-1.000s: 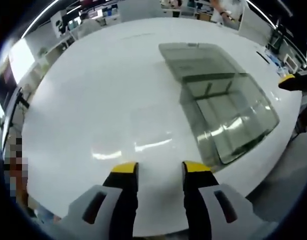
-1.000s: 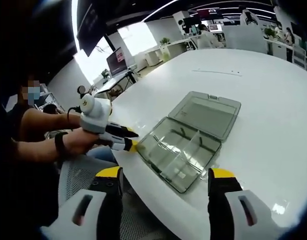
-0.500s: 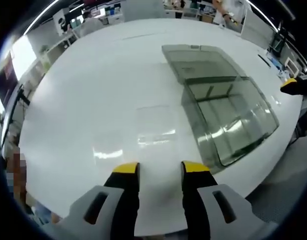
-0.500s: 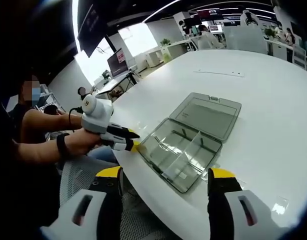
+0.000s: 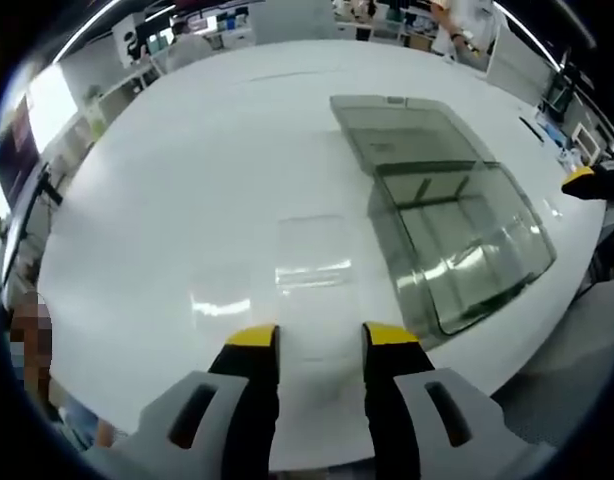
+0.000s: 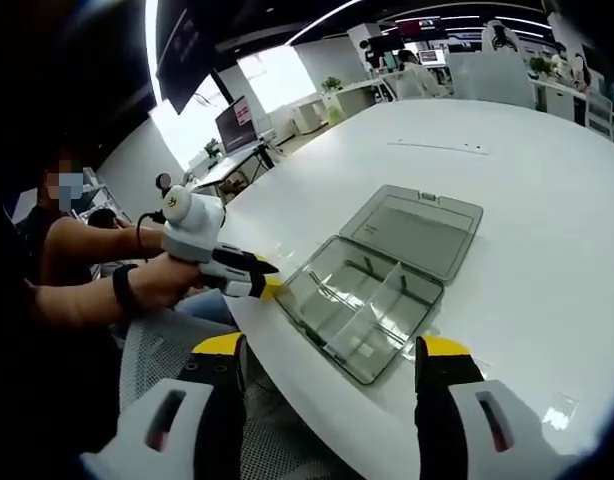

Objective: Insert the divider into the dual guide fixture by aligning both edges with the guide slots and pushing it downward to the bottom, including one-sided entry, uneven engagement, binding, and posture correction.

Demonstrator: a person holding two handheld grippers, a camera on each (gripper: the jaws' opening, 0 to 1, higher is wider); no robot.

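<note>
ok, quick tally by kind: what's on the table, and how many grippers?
Clear organizer box, lid open: 1
Loose clear divider sheet, flat on the white table: 1
Grippers: 2, left gripper and right gripper
Total: 4

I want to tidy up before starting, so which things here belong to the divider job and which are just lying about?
For the job:
- smoky clear plastic compartment box with open lid
- flat clear plastic divider sheet on the table
- left gripper
- right gripper

Just lying about:
- thin pale strip far across the round white table
</note>
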